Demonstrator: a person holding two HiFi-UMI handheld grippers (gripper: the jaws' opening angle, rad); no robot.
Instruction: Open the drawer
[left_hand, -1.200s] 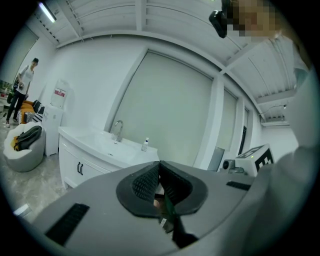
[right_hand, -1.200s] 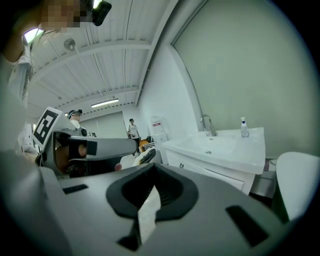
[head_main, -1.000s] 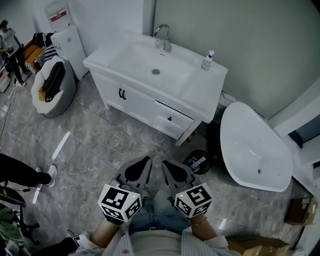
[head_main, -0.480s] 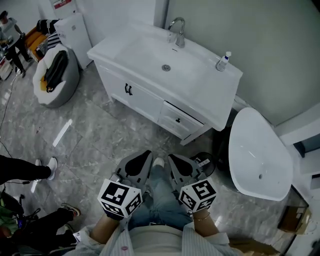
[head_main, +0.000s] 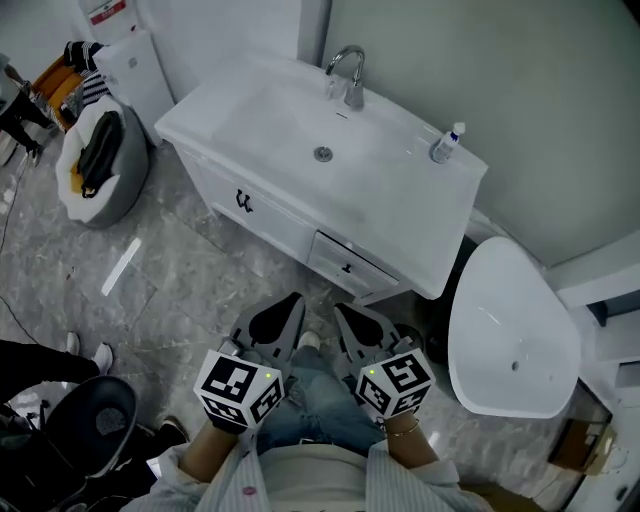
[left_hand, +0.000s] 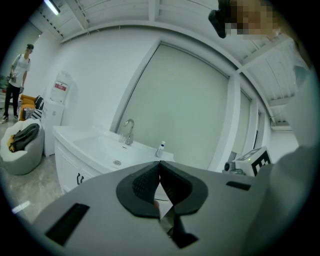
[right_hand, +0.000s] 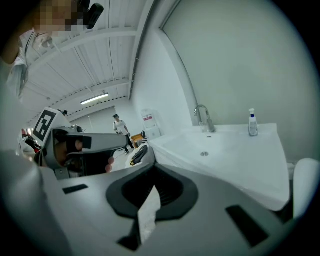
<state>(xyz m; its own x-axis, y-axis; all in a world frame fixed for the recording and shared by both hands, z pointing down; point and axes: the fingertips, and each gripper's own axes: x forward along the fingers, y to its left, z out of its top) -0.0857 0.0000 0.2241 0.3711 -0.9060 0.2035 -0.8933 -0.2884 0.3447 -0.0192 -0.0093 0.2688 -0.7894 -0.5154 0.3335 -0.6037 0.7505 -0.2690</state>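
While the person stood on the grey stone floor (head_main: 190, 290), both grippers were held low in front of the body, side by side, above the blue jeans (head_main: 315, 405). The left gripper (head_main: 292, 301) had its two jaws pressed together at the tips, with nothing between them. The right gripper (head_main: 339, 311) had its jaws together too, and it held nothing. Both pointed toward the white cabinet (head_main: 270, 215), but neither touched it; they were well apart from it.

The drawer (head_main: 347, 266) sat in the right part of the cabinet front, under the white sink top (head_main: 400, 190). It was pushed all the way in, and nothing touched its small dark knob (head_main: 346, 268). Left of the drawer was a door with two dark handles (head_main: 243, 200). A shiny tap (head_main: 348, 72) stood at the back of the sink top, and a small bottle (head_main: 447, 142) stood near its right back corner. A big white oval basin (head_main: 510, 325) was to the right of the cabinet. A grey bean bag (head_main: 100, 165) lay on the floor to the left.
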